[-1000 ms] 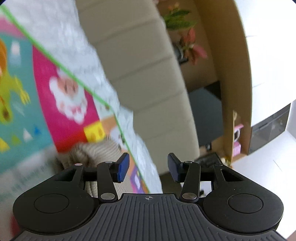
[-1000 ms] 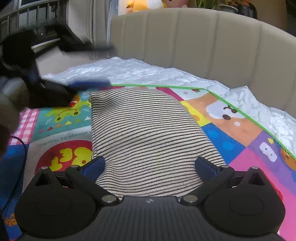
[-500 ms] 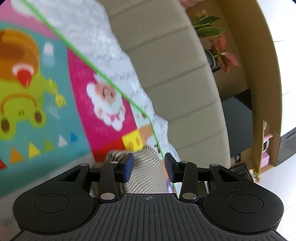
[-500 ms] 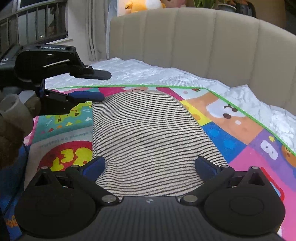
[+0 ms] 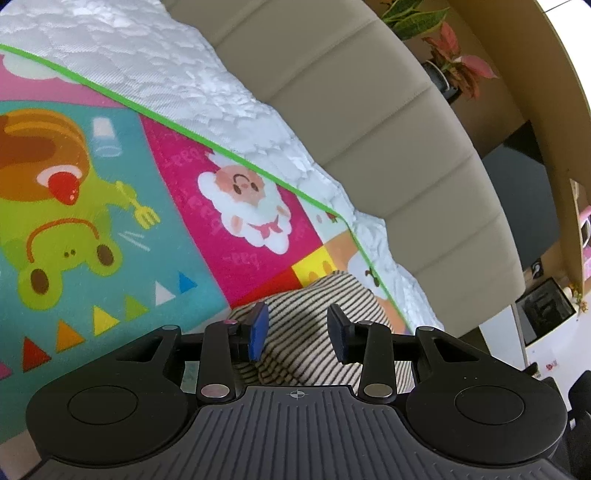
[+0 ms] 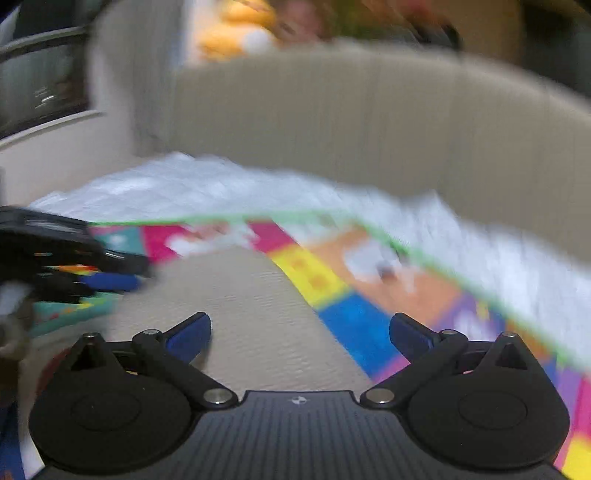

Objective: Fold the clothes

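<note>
A folded black-and-white striped garment (image 5: 310, 306) lies on a colourful cartoon play mat (image 5: 110, 206). My left gripper (image 5: 298, 334) hovers over the garment's far corner. It is open, and the cloth shows in the gap below its blue pads. The right wrist view is smeared by motion. There the striped garment (image 6: 243, 314) stretches away between the wide-open fingers of my right gripper (image 6: 301, 334). At the left of that view the left gripper (image 6: 110, 282) sits at the garment's far left corner.
The mat has a green border and lies on a white quilted cover (image 5: 207, 70). A beige padded headboard (image 5: 369, 129) curves behind it. Potted plants (image 5: 454, 66) stand beyond the headboard. Blurred plush toys (image 6: 236, 33) sit on top of it.
My left gripper has swung down over the striped garment's far corner, and its fingers stay apart. The right gripper is moving: its view has gone blurred and tilted up.
</note>
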Available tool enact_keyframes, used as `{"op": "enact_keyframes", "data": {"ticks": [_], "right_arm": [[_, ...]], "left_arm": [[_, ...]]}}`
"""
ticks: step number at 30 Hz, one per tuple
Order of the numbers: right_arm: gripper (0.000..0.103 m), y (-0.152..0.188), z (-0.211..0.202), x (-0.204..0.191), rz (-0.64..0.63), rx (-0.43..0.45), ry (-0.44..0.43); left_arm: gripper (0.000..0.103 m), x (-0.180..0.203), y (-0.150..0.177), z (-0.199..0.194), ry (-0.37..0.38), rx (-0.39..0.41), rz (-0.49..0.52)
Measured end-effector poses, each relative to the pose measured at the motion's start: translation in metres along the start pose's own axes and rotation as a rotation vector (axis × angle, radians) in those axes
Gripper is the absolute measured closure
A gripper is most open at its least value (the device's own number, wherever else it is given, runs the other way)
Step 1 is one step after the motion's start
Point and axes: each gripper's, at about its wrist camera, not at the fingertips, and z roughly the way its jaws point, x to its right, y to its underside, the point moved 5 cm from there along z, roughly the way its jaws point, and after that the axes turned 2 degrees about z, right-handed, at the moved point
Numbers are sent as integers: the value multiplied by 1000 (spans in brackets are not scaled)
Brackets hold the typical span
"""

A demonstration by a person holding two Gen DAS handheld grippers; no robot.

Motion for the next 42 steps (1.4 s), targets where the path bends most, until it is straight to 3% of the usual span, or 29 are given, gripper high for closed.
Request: {"op": "enact_keyframes", "data": {"ticks": [4,5,7,9,10,16,21,28,34,35,36,38,42], "right_arm": [[1,16,21,31,241,-142,-106],[1,17,24,34,273,-157,-122],[1,17,26,35,266,-160,-123],[1,18,27,32,257,-170,-135],[2,19,27,30,267,-187,-159],[2,26,21,3,236,-242,-239],[2,25,5,-16,175,-223,-293],[1,11,-20,-9,169,-144,-321],[3,6,-25,0,205,-121,-340],[13,7,-22,1,221,-129,-342],[29,8,-19,3,237,-137,-345],[47,10,-12,7,269,-152,-349],[53,12,-2,10,315,-174,-367]], "left_arm": [[63,3,-1,-6,18,13,-18],[58,4,-1,-9,25,17,-29],[49,6,0,-15,-3,22,-24],[28,8,3,-23,-55,25,-4],[24,9,5,-25,-89,22,3],[22,18,16,-46,-174,-30,-10],[8,40,35,-71,-165,-69,64],[10,46,55,-56,-215,-115,132],[21,35,71,-41,-156,-189,117],[26,35,72,-38,-132,-197,111],[33,36,73,-36,-111,-202,111],[42,40,72,-33,-72,-204,136],[48,44,67,-34,-34,-181,165]]}}
